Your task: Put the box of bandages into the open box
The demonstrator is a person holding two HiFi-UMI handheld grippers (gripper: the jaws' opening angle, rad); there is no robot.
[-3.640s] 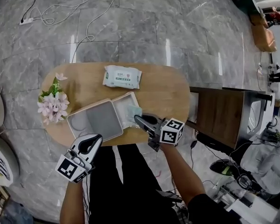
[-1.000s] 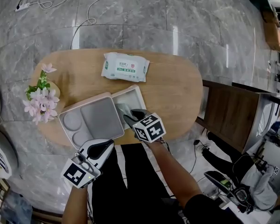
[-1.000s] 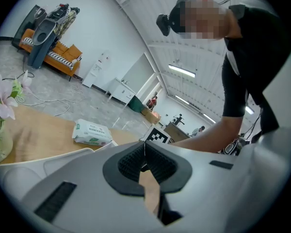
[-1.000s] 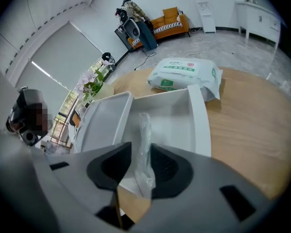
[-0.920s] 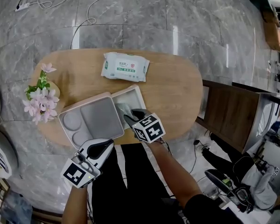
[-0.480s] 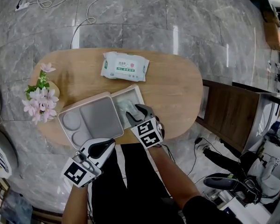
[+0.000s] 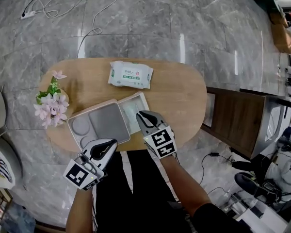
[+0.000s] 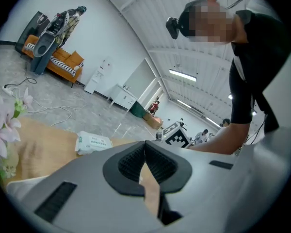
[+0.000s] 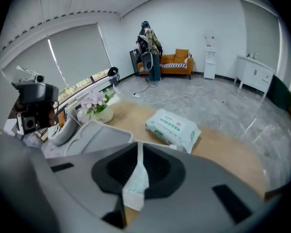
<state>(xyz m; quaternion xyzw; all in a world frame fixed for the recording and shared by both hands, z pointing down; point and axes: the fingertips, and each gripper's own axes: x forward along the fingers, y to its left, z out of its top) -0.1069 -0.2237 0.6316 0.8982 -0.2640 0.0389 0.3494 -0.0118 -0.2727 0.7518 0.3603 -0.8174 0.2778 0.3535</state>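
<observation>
The open white box sits on the wooden table, its grey lid folded out to the left. The pale green box of bandages lies inside the box's right compartment. My right gripper hovers just above it, tilted down; its jaws have just been closing and hold nothing. In the right gripper view the pads meet, and the bandage box shows below through the slit. My left gripper is shut and empty at the near table edge, below the lid.
A pack of wet wipes lies at the table's far side. A vase of pink flowers stands at the left end. A dark wooden cabinet is to the right. Cables run over the marble floor.
The right gripper has let go of the bandage box inside the open box, lifted up and back toward me, and its jaws have come together. The left gripper has risen slightly.
</observation>
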